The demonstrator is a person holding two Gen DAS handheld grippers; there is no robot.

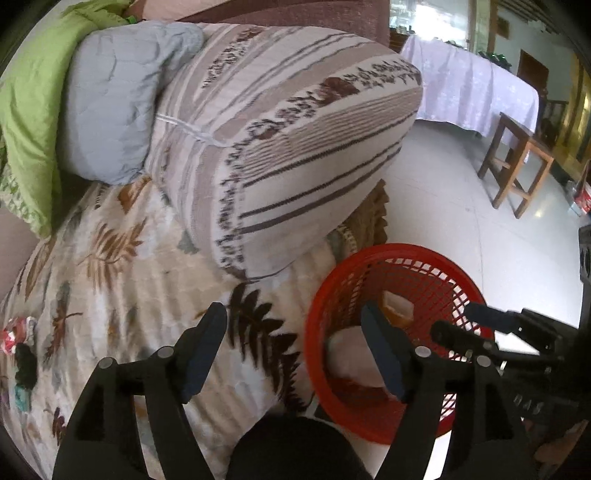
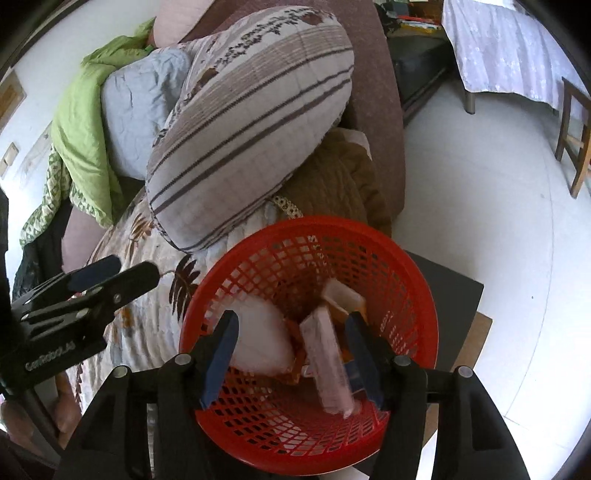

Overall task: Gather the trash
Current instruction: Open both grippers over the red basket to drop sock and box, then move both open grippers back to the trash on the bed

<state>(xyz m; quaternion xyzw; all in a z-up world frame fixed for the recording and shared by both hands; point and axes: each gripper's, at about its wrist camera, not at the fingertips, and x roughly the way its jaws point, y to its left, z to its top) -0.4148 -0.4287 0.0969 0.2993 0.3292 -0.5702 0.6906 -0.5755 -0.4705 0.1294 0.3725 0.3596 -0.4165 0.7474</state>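
Beside the bed, your one red basket (image 2: 310,332) holds roughly four trash pieces, a pale wrapper (image 2: 328,365) blurred between your right gripper's (image 2: 291,354) spread fingers, left gripper (image 1: 295,354) also open, empty.

Pale glossy tiled floor (image 1: 461,206), daylight reflecting off it. Bed with leaf-print blanket (image 1: 122,280); on it a big striped pillow (image 1: 288,147), a grey-blue quilt (image 1: 114,99) and a green quilt (image 1: 33,103) bunched behind. Brown padded cloth (image 2: 332,177) under the pillow's edge. Table under lilac cloth (image 1: 469,88) at the far side, wooden stool (image 1: 517,162) beside it. Bright window (image 1: 432,14) behind. White wall (image 2: 33,66) left of bed.
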